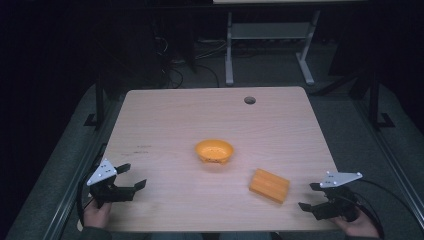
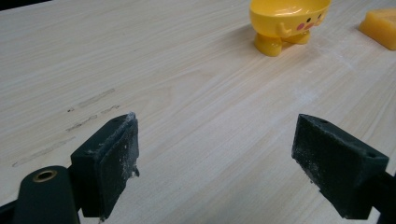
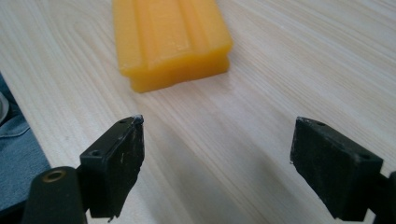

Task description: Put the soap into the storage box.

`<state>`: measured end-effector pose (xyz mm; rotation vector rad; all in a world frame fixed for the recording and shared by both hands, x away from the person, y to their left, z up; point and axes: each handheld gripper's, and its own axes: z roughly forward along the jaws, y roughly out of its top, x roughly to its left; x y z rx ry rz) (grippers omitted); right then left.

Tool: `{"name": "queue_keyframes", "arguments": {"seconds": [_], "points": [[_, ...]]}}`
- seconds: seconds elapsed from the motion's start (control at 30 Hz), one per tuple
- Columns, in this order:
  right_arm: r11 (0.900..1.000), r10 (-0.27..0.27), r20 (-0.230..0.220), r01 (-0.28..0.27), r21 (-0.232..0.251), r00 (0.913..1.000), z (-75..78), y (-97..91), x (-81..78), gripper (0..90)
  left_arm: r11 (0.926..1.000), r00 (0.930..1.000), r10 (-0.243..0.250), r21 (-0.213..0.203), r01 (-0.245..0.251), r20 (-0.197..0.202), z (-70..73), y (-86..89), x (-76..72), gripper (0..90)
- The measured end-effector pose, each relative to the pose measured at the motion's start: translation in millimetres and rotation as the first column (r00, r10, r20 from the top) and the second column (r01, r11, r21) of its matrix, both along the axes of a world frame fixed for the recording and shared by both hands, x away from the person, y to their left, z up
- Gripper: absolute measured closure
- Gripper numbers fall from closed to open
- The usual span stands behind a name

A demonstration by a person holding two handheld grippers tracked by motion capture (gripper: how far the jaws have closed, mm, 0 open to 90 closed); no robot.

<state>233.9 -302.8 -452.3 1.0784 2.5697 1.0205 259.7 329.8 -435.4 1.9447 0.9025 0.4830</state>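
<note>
left gripper (image 1: 132, 176): held over the near left corner of the table (image 1: 165, 115), jaws wide apart with nothing between them, bare wood under them.
bowl (image 1: 214, 151): yellow, upright near the middle of the table, well apart from both grippers; from above its inside looks empty apart from a few small dark dots.
block (image 1: 269, 185): orange, ridged on top, lying flat right of and nearer than the bowl, not touching it.
right gripper (image 1: 309, 196): at the near right corner, jaws spread apart, holding nothing, the block near ahead of them.
left gripper view: the bowl (image 2: 286, 21) stands on two stubby feet and has pink cheeks painted on its side.
right gripper view: the block (image 3: 170, 39) has a groove along its side edge; blue denim at the left edge.
</note>
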Motion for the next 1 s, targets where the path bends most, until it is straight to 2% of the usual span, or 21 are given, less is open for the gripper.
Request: {"name": "queue_keyframes", "arguments": {"seconds": [0.33,1.0], "points": [[0.9970,0.062,-0.001,-0.062,-0.046,0.9981,8.2,16.7,6.0,16.8,1.0000,1.0000,0.006,-0.001,-0.006,0.000,0.7,0.9,-1.9,14.3],[0.9888,0.123,0.004,-0.122,-0.086,0.9924,28.7,37.5,18.4,16.6,1.0000,0.9999,0.001,-0.001,-0.001,0.011,1.3,0.5,-2.3,14.3]]}}
